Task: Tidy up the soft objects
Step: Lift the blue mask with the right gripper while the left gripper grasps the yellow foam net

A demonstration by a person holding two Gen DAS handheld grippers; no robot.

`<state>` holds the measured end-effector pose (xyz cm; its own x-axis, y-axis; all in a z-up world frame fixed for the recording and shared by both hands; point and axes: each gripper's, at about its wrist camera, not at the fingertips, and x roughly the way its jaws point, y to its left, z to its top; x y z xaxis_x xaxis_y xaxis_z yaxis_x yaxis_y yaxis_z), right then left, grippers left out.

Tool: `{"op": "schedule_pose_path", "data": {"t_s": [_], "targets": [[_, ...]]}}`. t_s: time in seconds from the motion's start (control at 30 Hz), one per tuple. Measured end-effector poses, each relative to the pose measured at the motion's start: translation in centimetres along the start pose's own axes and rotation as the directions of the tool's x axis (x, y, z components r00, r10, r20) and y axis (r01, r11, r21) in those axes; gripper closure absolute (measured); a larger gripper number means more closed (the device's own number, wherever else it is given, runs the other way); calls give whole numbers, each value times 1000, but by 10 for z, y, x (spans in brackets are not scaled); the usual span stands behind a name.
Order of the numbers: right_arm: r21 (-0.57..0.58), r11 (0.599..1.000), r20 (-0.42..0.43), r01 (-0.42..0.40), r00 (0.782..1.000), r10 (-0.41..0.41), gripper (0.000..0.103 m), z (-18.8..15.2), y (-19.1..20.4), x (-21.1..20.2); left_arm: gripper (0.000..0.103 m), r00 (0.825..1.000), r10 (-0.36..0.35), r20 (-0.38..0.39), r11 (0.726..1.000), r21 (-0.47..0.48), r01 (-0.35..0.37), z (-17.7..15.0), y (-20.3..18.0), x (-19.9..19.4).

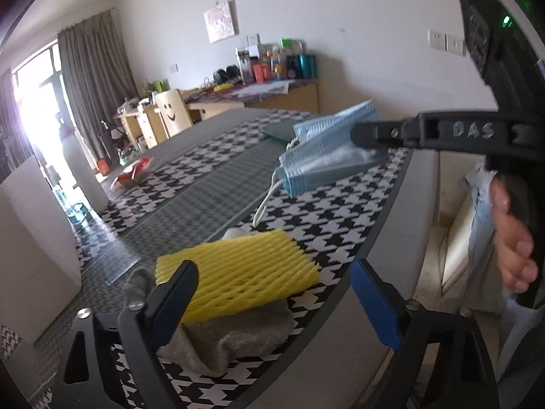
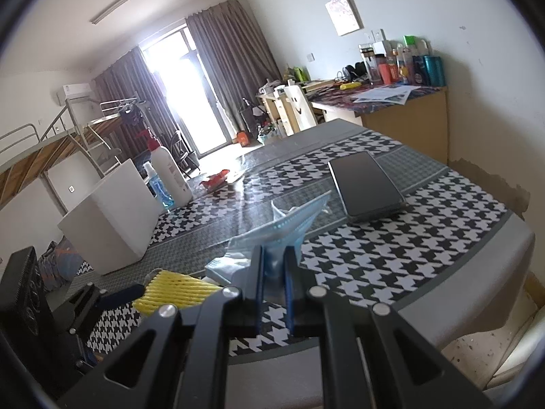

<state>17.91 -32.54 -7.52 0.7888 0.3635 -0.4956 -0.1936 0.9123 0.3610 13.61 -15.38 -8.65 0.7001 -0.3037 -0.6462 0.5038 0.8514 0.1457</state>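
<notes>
In the left wrist view the right hand-held gripper reaches in from the right edge at mid-height, its fingers pinched on a blue face mask that hangs above the houndstooth counter. A bare hand grips its handle at the right edge. "DAS" is lettered on its arm. The left hand-held gripper sits at the bottom of the frame, fingers spread wide with nothing between them. Between and just beyond its fingers a yellow foam net lies on a grey cloth. In the right wrist view a dark phone lies flat beyond the mask, upper right of centre; a white box, a white bottle and a red wrapper stand at the left.
</notes>
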Motion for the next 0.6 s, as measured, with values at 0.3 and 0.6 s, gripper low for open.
{"op": "schedule_pose_path", "data": {"t_s": [0.3,0.6], "targets": [[12,1000,0,-6,1000,6,90,-2,-4,-2,39,996,2,-92,1000,1,-2,-4,3,19],[15,1000,-3,-4,1000,4,90,-2,-5,-1,77,993,-40,-111,999,-37,36,-4,6,21]]}}
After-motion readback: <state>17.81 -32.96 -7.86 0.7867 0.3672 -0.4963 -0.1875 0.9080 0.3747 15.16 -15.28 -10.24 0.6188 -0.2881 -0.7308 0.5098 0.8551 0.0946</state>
